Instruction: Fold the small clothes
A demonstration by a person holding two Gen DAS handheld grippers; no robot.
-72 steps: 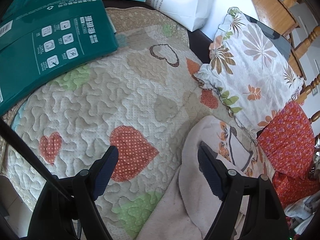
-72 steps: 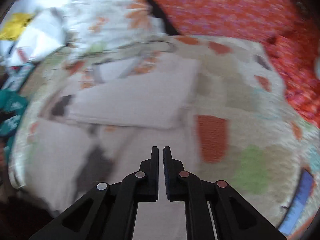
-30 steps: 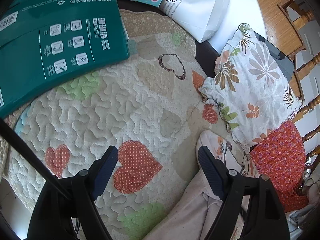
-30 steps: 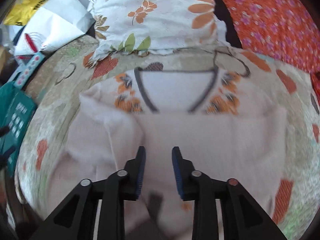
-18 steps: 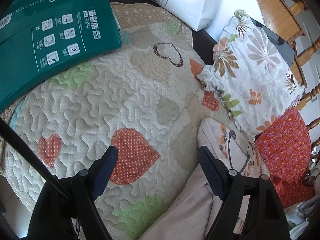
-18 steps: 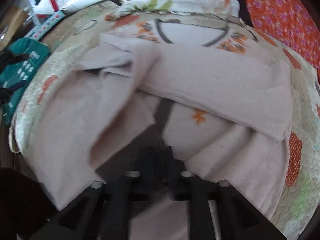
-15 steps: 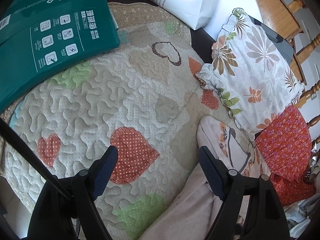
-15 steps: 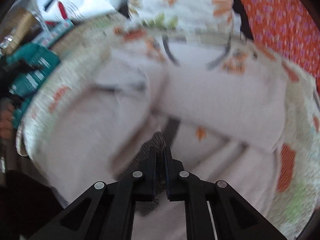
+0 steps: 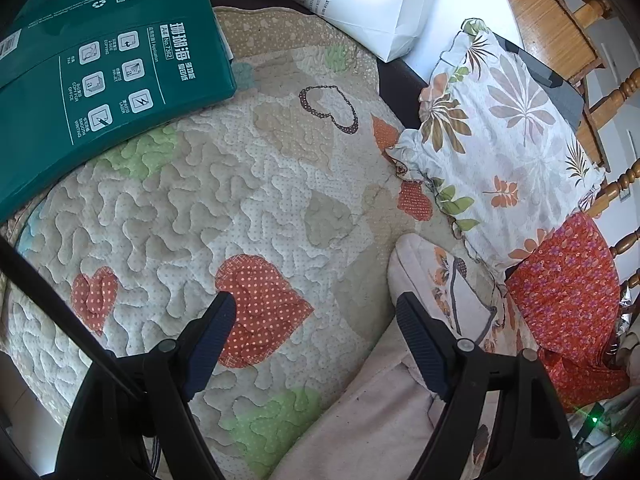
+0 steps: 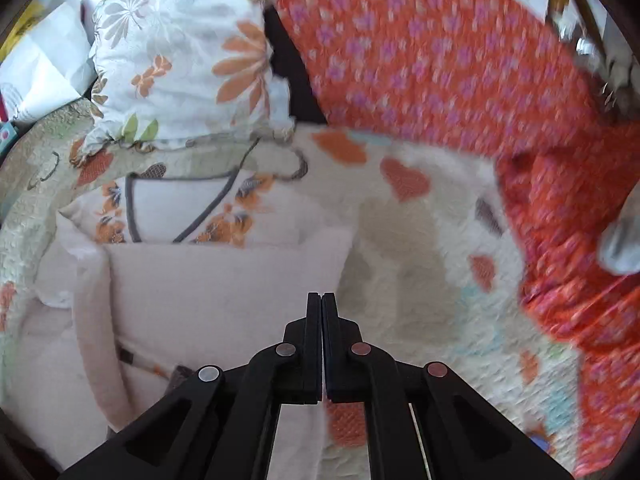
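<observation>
A pale pink small garment [image 10: 220, 280] with orange flowers and a grey-trimmed neckline lies on the heart-patterned quilt [image 10: 420, 240], its lower part doubled up over the body. My right gripper [image 10: 322, 296] hangs over the fold's right end. Its jaws are closing and meet with nothing visible between them. In the left wrist view the garment [image 9: 424, 268] reaches in from the lower right, partly behind the right finger. My left gripper [image 9: 313, 300] stands wide open above the quilt [image 9: 240, 184], holding nothing.
A leaf-print pillow [image 9: 500, 140] and a red flowered cloth [image 9: 568, 292] lie past the garment. A green paper package [image 9: 92, 72] and a white bag [image 9: 380, 0] sit at the quilt's far side. Wooden chairs [image 9: 616, 80] stand beyond.
The right gripper closed from part open, pinched dark-edged fabric briefly, then swung right and up; the garment now lies folded. The left gripper stayed open and nearly still.
</observation>
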